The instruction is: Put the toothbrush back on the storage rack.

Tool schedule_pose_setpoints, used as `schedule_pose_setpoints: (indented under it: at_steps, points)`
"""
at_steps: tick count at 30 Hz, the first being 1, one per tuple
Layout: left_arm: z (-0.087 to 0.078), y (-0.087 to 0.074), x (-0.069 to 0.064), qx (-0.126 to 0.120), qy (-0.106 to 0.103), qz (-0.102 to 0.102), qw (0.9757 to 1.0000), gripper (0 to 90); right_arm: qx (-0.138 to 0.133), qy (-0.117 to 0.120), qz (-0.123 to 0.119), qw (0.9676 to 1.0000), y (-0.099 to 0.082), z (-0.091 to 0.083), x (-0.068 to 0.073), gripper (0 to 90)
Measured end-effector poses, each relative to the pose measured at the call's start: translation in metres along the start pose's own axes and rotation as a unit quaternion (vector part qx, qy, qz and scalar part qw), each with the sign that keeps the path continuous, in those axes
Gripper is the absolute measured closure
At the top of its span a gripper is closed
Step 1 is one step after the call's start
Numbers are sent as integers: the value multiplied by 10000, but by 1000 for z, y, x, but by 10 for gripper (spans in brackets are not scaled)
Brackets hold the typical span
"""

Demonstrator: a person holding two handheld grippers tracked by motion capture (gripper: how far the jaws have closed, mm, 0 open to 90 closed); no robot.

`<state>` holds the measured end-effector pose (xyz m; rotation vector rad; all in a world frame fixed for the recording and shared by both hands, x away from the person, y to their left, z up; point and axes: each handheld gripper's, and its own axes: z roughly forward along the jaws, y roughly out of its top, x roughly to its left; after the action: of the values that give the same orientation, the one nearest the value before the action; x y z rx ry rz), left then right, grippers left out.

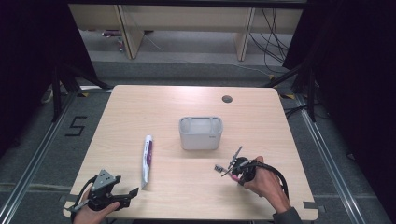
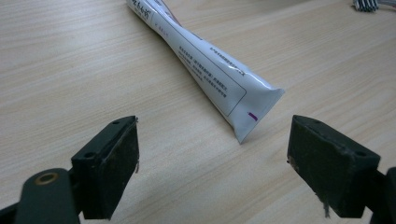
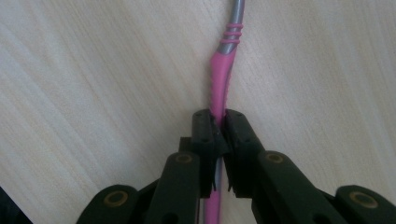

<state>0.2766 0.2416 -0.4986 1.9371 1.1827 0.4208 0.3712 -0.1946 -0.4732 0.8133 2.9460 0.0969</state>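
A white and purple toothpaste tube (image 1: 147, 158) lies on the wooden table, left of centre; its crimped end (image 2: 254, 109) points at my left gripper. That left gripper (image 1: 132, 196) (image 2: 212, 158) is open at the front left corner, jaws wide apart, just short of the tube and touching nothing. A pink and grey toothbrush (image 3: 223, 74) lies low over the table at the front right, its bristle head (image 1: 218, 168) pointing left. My right gripper (image 1: 239, 171) (image 3: 218, 126) is shut on the toothbrush's pink handle.
A grey holder (image 1: 201, 133) with compartments stands upright at the table's centre, behind the toothbrush. A cable hole (image 1: 227, 99) sits at the back right of the table (image 1: 140, 107). Dark curtains and floor rails flank the table.
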Motion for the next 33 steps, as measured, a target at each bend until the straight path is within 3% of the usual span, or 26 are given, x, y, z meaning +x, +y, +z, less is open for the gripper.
schedule_pose_setpoints:
  at_steps: [5,8,10,11,12,15,16,18,19,20,21,22,23,25,26,27,29,30,31,32,33]
  points:
    - [0,0,-1,-36,-8,-49,10000,162,196,-144,117,9996,3,1,3,837]
    - [0,0,0,-38,-15,-22,10000,162,157,-159,-71,9997,5,2,1,839]
    - [0,0,0,-36,-12,-25,10000,162,187,-145,-18,9997,5,1,2,839]
    - [0,0,0,-20,-15,-7,10000,162,127,-74,-106,9998,4,2,1,839]
    - [0,0,0,-15,2,-8,10000,162,78,-49,35,10000,3,-3,4,840]
    - [1,0,-1,-39,-17,-31,10000,162,-38,-73,57,10000,1,-10,2,839]
    - [0,0,0,-13,-4,-13,10000,162,-257,-78,-30,9996,-1,-19,0,840]
    - [0,0,0,-16,-3,-15,10000,162,-521,22,83,9986,-4,-27,-2,840]
    - [0,0,0,-16,-3,-15,10000,162,-521,22,83,9986,-4,-27,-2,840]
    - [0,0,0,-16,-2,-16,10000,162,-860,31,69,9963,-9,-34,-5,840]
    - [0,0,0,-16,-2,-16,10000,162,-860,31,69,9963,-9,-34,-5,840]
    - [0,0,0,-13,0,-15,10000,162,-1111,15,145,9937,-13,-41,-9,840]
    - [0,0,0,-13,0,-15,10000,162,-1111,15,145,9937,-13,-41,-9,840]
    - [0,0,-1,-29,2,-22,10000,162,-1481,-11,131,9889,-19,-49,-16,840]
    - [0,0,-1,-29,2,-22,10000,162,-1481,-11,131,9889,-19,-49,-16,840]
    - [0,0,0,-13,0,-12,10000,162,-1755,96,287,9840,-22,-54,-17,840]
    - [0,0,0,-18,2,-15,10000,162,-1842,156,326,9822,-24,-56,-19,840]
    - [0,0,-1,-32,7,-19,10000,162,-2088,133,345,9773,-26,-59,-22,840]
    - [0,0,-1,-71,22,-26,10000,162,-2088,133,345,9773,-26,-59,-22,840]
    - [0,0,0,-27,-2,-4,10000,162,-2249,149,528,9728,-27,-63,-24,840]
    - [0,0,0,-27,-2,-4,10000,162,-2249,149,528,9728,-27,-63,-24,840]
